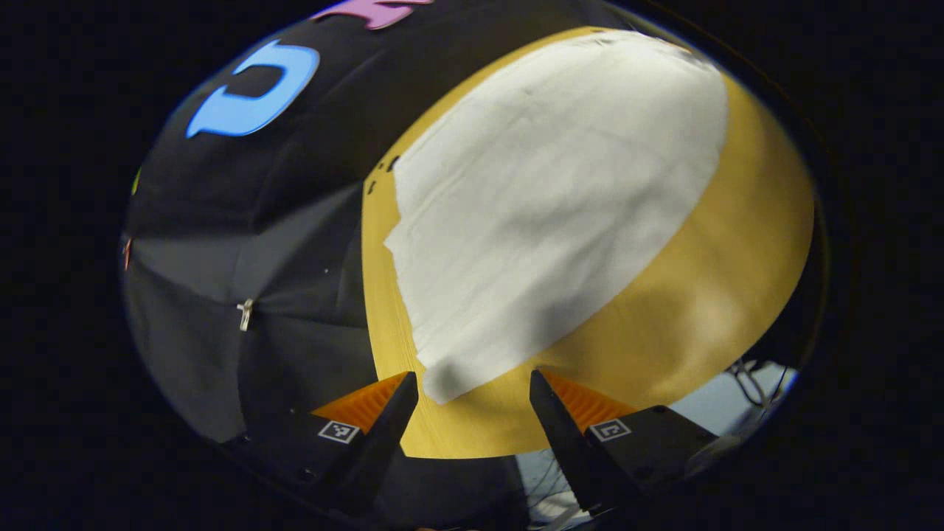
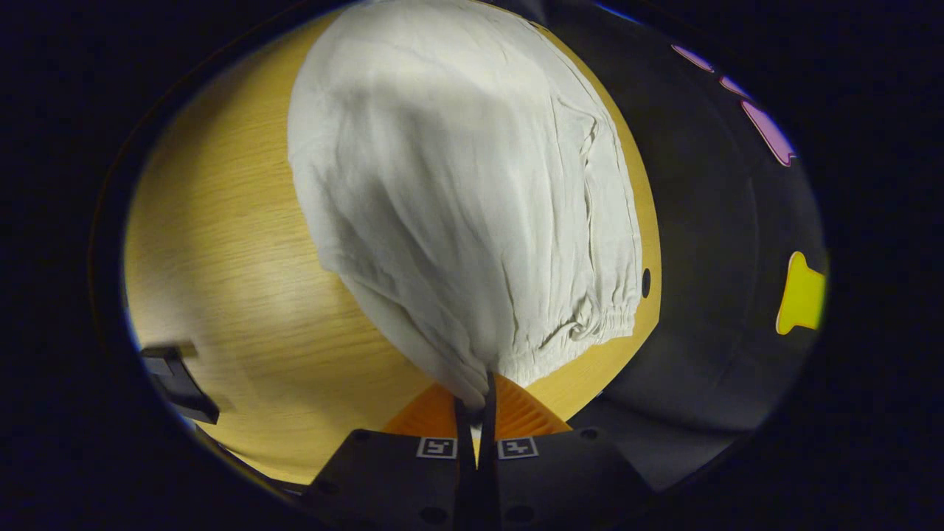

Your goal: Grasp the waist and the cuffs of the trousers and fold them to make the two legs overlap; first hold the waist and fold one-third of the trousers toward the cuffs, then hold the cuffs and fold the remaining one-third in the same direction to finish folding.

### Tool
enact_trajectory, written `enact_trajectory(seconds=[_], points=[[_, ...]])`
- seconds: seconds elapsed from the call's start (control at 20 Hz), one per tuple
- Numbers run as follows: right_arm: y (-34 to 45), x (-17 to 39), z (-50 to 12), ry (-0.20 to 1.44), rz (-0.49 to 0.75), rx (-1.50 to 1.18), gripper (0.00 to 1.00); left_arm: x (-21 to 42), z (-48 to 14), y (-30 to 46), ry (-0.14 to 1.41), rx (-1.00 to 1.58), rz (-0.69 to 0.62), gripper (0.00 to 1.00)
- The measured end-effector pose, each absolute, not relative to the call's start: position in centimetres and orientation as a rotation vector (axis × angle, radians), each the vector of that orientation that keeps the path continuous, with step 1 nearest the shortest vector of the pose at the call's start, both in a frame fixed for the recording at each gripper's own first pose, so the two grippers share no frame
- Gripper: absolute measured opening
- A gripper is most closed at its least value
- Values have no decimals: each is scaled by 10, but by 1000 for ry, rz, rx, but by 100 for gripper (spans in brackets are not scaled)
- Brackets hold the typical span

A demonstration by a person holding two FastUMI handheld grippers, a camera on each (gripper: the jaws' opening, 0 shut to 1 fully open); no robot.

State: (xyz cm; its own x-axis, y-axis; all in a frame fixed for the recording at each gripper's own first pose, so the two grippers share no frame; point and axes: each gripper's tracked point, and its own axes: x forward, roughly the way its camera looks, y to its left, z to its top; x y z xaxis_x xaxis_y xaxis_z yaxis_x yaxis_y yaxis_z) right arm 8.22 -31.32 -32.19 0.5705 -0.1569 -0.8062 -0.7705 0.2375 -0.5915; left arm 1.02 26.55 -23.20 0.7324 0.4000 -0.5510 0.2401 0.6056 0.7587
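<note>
White trousers (image 1: pixel 546 214) lie spread on a yellow wooden table (image 1: pixel 708 295). In the left gripper view my left gripper (image 1: pixel 472 394) stands open above the table's near edge, and a corner of the white cloth lies just beyond its fingertips, between the two fingers. In the right gripper view my right gripper (image 2: pixel 476 394) is shut on the gathered, elastic waist end of the trousers (image 2: pixel 457 221). The cloth rises from the table (image 2: pixel 236 310) to its fingertips.
The booth's black cloth wall (image 1: pixel 258 243) hangs past the table's far edge. A dark object (image 2: pixel 177 380) shows at the left rim of the right gripper view, over the table. Cables (image 1: pixel 752 376) lie below the table's edge.
</note>
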Motion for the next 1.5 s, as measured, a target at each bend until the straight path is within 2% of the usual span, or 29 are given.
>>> enact_trajectory(seconds=[0.2,0.4,0.55,0.65,0.8,1.0,1.05,1.25,1.5], points=[[-313,80,-320,880,521,-1356,5,24,-237,284,816,1093,-6,96],[-313,80,-320,880,523,-1365,5,52,-237,272,793,1332,-230,88],[-313,81,-320,873,522,-1381,5,62,-239,268,821,1384,-310,71],[-313,80,-319,863,524,-1400,5,62,-242,266,877,1333,-325,71],[-315,81,-320,859,525,-1412,5,70,-245,267,945,1293,-333,53],[-316,84,-320,858,521,-1424,5,87,-244,269,948,1336,-313,27],[-317,84,-321,856,521,-1428,5,89,-243,269,934,1333,-299,12],[-316,84,-320,845,520,-1438,5,87,-244,270,880,1281,-218,6],[-319,87,-319,862,486,-1360,5,89,-241,267,807,1162,-64,5]])
